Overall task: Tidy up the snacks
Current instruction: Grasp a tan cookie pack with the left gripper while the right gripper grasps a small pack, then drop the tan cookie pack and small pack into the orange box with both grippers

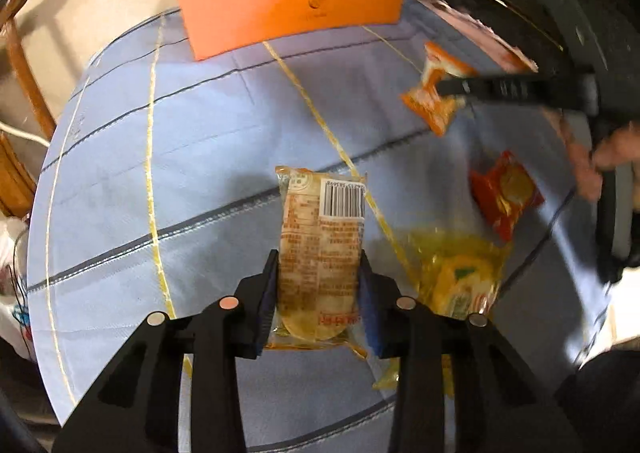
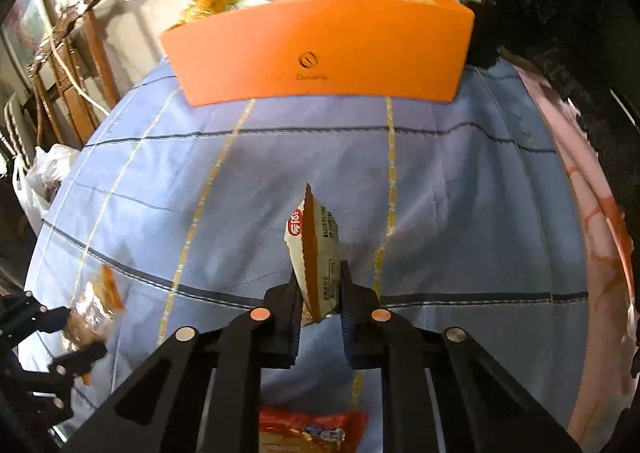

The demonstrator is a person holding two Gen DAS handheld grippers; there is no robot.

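The left gripper (image 1: 319,295) clamps a clear-wrapped rice-cracker packet (image 1: 320,253) above the blue checked cloth (image 1: 200,173); the right gripper (image 2: 320,307) pinches a white-and-orange snack pouch (image 2: 316,253) edge-on. Carry each over the orange cardboard box (image 2: 320,57), releasing inside its rim, one at a time.

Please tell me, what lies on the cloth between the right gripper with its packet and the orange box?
Nothing: in the right wrist view, only bare blue checked cloth lies between the right gripper, shut on the white snack packet, and the orange box.
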